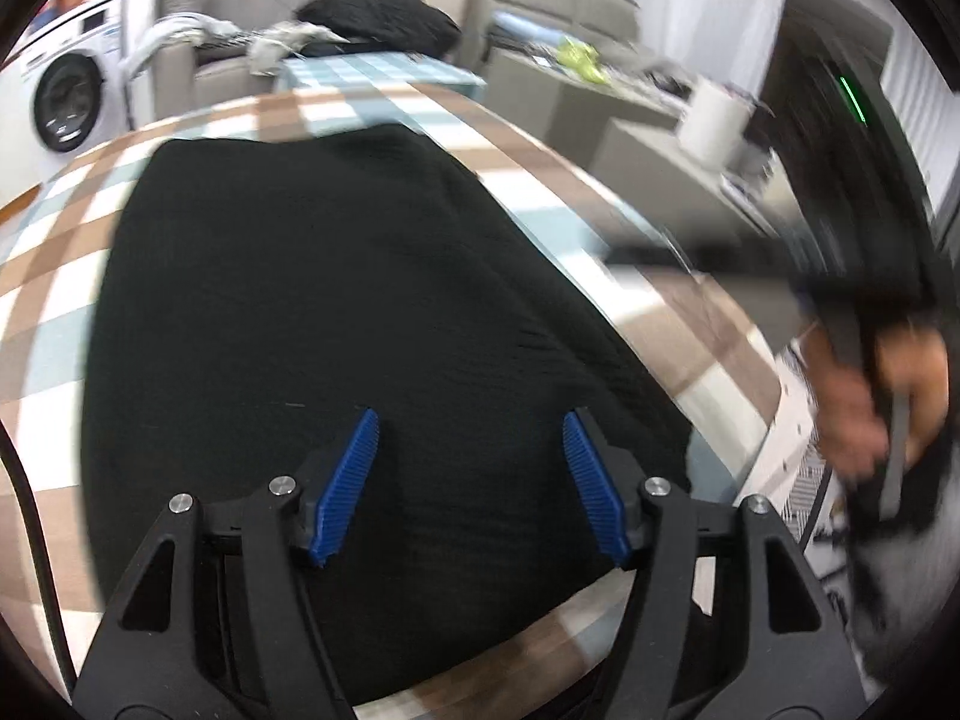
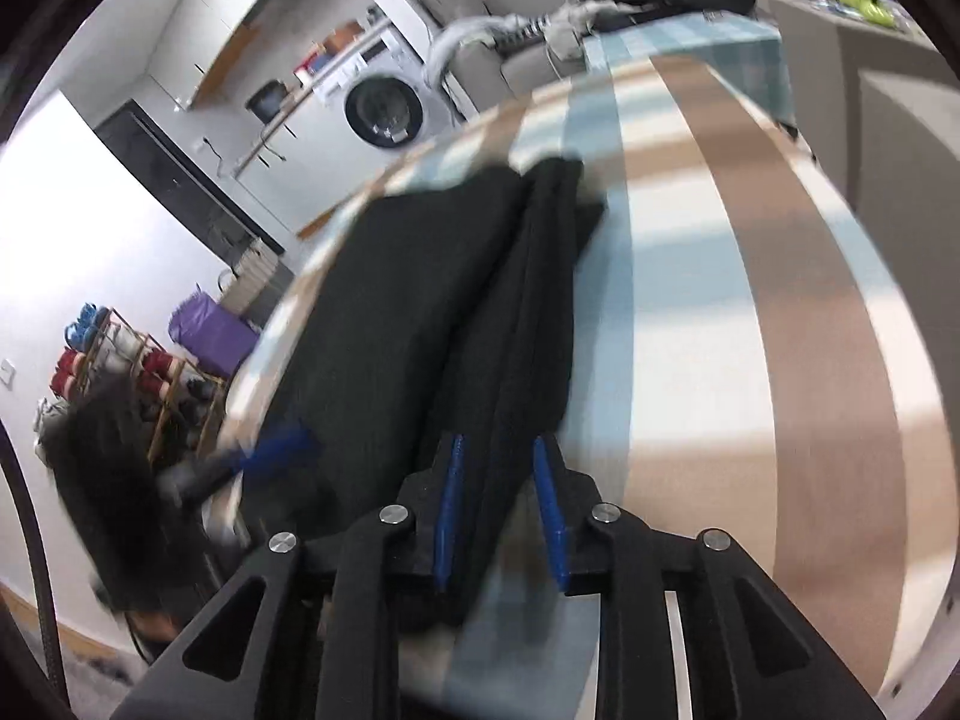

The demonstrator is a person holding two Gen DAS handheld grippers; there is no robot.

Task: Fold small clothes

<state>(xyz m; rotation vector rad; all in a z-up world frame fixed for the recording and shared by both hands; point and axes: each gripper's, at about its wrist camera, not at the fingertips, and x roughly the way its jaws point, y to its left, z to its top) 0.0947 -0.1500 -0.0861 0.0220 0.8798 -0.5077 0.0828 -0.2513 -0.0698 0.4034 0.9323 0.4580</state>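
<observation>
On the checked tablecloth (image 1: 198, 120), from left to right: a black garment (image 1: 336, 300) spread flat across the table. Left gripper (image 1: 471, 420) above its near edge, blue pads (image 1: 348, 480) wide apart, nothing between them. Right gripper (image 2: 498, 444) over a bunched fold of the same garment; narrow gap, cloth between the fingers, though whether they pinch it I cannot tell. A washing machine (image 1: 63, 102) behind.

Each of the 2 fisheye views looks forward and down along its own gripper's fingers, close above the checked table (image 1: 420, 102). The left one faces the black garment (image 1: 336, 312) squarely; the right one looks along its folded edge (image 2: 516, 312). Both share the garment, the table and — far behind — the washing machine (image 2: 384, 105).
</observation>
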